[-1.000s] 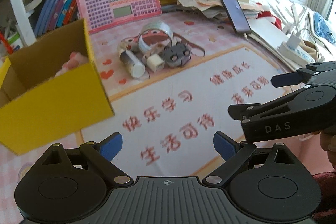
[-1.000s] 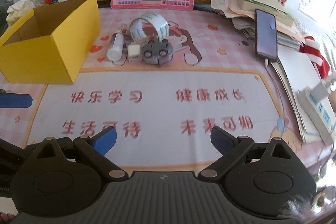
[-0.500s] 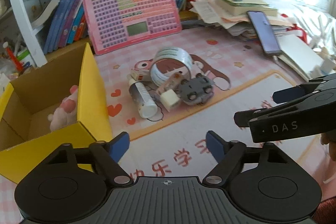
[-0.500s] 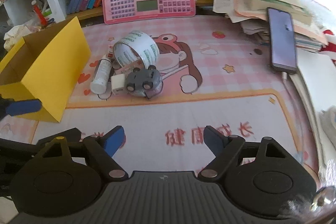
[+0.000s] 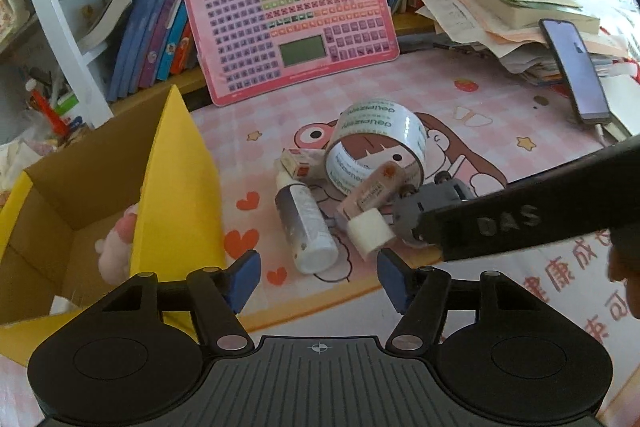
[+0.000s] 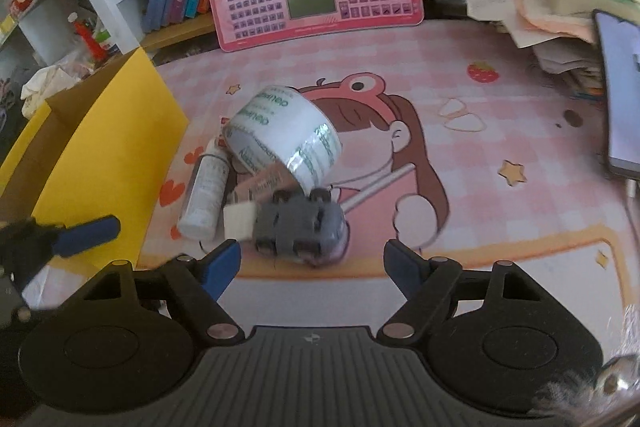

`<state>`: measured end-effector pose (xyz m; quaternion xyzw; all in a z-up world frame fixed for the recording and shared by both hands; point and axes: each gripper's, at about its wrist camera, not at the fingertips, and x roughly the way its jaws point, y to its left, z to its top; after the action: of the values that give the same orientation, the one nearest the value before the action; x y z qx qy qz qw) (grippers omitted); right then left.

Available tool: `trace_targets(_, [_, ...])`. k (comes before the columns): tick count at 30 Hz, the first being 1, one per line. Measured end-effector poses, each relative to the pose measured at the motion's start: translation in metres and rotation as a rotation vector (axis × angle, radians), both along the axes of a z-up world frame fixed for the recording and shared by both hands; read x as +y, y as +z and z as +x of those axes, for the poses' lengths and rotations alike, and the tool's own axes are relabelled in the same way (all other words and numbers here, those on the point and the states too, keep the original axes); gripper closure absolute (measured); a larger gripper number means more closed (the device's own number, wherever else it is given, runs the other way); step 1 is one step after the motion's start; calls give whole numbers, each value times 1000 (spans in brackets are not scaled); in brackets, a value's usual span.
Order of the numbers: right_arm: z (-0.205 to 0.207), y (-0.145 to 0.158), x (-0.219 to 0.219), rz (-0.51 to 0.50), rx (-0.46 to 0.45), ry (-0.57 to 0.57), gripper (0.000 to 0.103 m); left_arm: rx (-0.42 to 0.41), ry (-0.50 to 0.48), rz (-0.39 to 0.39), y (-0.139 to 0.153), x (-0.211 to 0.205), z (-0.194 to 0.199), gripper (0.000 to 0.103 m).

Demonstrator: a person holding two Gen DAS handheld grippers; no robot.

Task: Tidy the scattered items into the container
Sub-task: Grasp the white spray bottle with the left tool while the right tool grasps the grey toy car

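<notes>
1. One yellow cardboard box [image 5: 176,195], at 9 o'clock.
2. One pink plush toy [image 5: 116,251].
3. One clear tape roll [image 5: 376,143], at 12 o'clock.
4. One white cylindrical bottle [image 5: 306,223].
5. One grey toy car [image 6: 300,227].
6. One beige tube with white cap [image 5: 370,203].
7. One small cream carton [image 5: 298,163].

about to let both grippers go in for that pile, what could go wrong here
1. The tape roll leans on the tube and the grey toy car; pulling the car out may make the roll tip or roll away.
2. The right gripper and left gripper, both open, aim at the same small pile and could collide.
3. The white bottle lies on its side and may roll if nudged.
</notes>
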<state>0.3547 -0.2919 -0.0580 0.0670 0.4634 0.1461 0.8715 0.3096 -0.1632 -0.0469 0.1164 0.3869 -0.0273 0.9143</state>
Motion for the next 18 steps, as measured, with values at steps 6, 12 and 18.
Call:
trace_targets(6, [26,-17,4,33,66,22,26,-18,0,41,-1,-6,6,39])
trace_targets(12, [34,-26,0,29,97,32,35,-3,2,42,-8,-8,15,39])
trace_targets(18, [34,-24,-23,16,93,-7,38,2,15,31,-14,-12,29,43])
